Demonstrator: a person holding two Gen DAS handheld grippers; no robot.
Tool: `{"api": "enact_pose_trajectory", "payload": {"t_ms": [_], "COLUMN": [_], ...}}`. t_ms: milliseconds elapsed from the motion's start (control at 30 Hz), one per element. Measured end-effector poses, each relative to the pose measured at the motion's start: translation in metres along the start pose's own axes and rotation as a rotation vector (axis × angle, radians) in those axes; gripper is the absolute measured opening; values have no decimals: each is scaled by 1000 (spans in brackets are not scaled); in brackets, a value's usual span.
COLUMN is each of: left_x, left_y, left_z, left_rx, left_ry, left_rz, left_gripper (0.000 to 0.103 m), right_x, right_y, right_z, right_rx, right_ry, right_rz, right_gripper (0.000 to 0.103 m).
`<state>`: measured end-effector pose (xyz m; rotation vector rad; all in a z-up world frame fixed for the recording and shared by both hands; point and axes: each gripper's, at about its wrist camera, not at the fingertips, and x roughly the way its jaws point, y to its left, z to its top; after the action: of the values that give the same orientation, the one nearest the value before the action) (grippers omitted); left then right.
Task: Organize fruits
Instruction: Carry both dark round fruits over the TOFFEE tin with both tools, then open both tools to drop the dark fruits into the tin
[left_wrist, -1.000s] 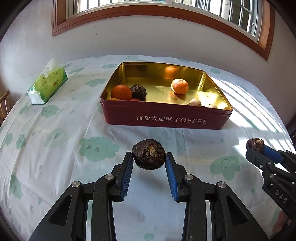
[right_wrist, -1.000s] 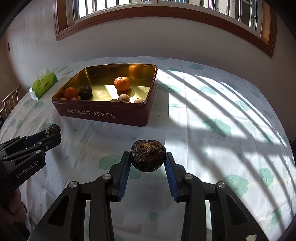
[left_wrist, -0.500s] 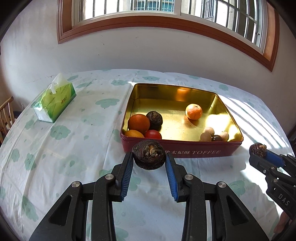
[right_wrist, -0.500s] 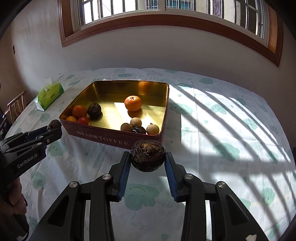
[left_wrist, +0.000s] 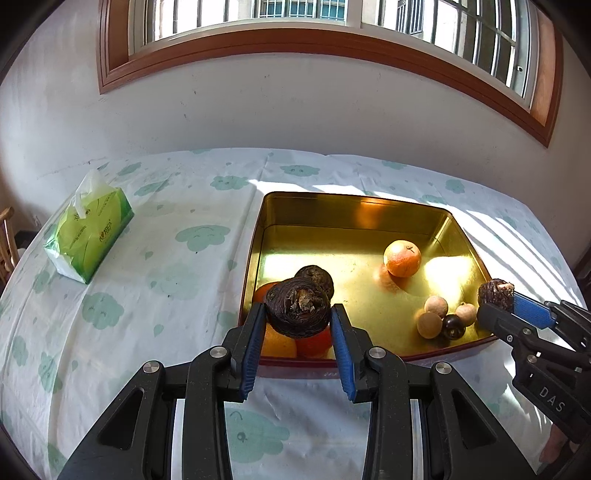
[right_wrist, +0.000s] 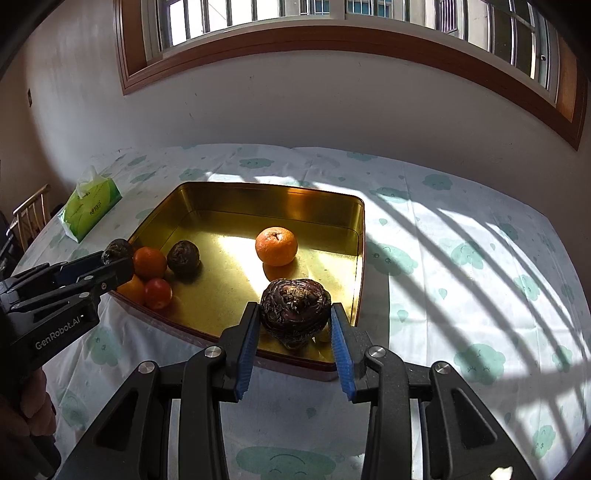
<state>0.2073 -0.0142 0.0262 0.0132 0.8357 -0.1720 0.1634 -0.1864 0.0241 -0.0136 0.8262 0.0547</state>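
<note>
A: Left gripper (left_wrist: 298, 334): angled down, clamped on a dark wrinkled fruit (left_wrist: 297, 313), poised above the near-left corner of the gold tin (left_wrist: 255, 236).

B: Right gripper (right_wrist: 294, 336): same downward tilt, pinching a second dark fruit (right_wrist: 294, 312) above the tin's near-right corner.

A: Surroundings, left to right: green tissue pack (left_wrist: 88, 236) far left on the cloud-print tablecloth (left_wrist: 166, 266); in the tin, oranges, a tomato (right_wrist: 158, 293) and another dark fruit at near left, one orange (left_wrist: 402, 258) mid-floor, small round fruits (left_wrist: 441, 317) near right.

B: Nothing blocks either gripper.
</note>
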Motion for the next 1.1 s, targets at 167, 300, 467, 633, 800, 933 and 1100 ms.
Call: {"api": "enact_pose_trajectory", "payload": {"t_ms": [167, 300, 467, 633, 800, 933, 1100], "left_x": [18, 27, 31, 34, 36, 36, 36], "left_y": [-5, -9, -14, -15, -17, -19, -23], "left_z": [2, 0, 1, 6, 8, 9, 8], "left_rx": [25, 41, 82, 84, 89, 90, 101], "left_ry": [22, 31, 12, 6, 2, 5, 7], "left_rz": [2, 6, 36, 45, 38, 26, 23], "left_gripper": [37, 37, 37, 37, 37, 38, 39], "right_x": [21, 34, 44, 49, 50, 49, 44], "right_y": [0, 2, 2, 4, 6, 4, 7], "right_z": [3, 5, 8, 7, 8, 7, 9], "right_rx": [-7, -23, -25, -30, -33, -28, -30], "right_ry": [30, 51, 61, 74, 78, 77, 62], "right_rz": [-5, -12, -13, -10, -9, -8, -15], "right_gripper": [34, 35, 35, 35, 36, 37, 48]}}
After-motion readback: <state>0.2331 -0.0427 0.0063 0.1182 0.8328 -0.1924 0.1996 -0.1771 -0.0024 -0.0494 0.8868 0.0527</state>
